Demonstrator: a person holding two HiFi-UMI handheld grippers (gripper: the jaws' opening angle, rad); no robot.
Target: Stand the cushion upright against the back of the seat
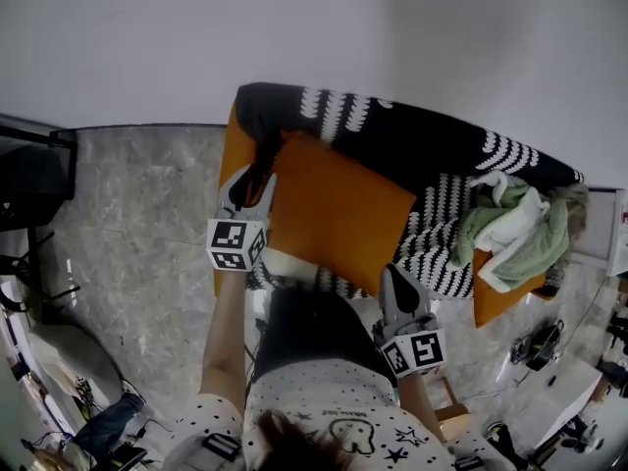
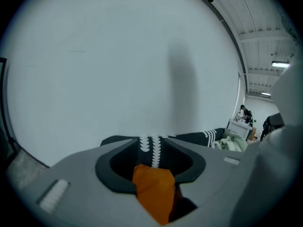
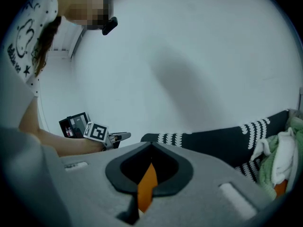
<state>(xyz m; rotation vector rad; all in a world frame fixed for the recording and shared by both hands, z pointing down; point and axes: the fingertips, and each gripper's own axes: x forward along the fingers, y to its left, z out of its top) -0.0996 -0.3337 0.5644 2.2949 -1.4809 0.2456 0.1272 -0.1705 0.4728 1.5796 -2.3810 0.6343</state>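
We judge the cushion (image 1: 339, 214) nearly stood against the sofa back (image 1: 432, 140): our right hand-held gripper (image 1: 392, 275) is clamped on its edge, our left hand-held gripper (image 1: 257, 177) stands apart around its corner, so next we let go gently.

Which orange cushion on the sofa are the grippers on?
The central large orange square fabric cushion, a corner in the left gripper and one in the right gripper; the other orange cushion lies under green and white cloths.

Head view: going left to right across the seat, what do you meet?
In order: left tool, orange cushion, right tool, green and white cloth pile.
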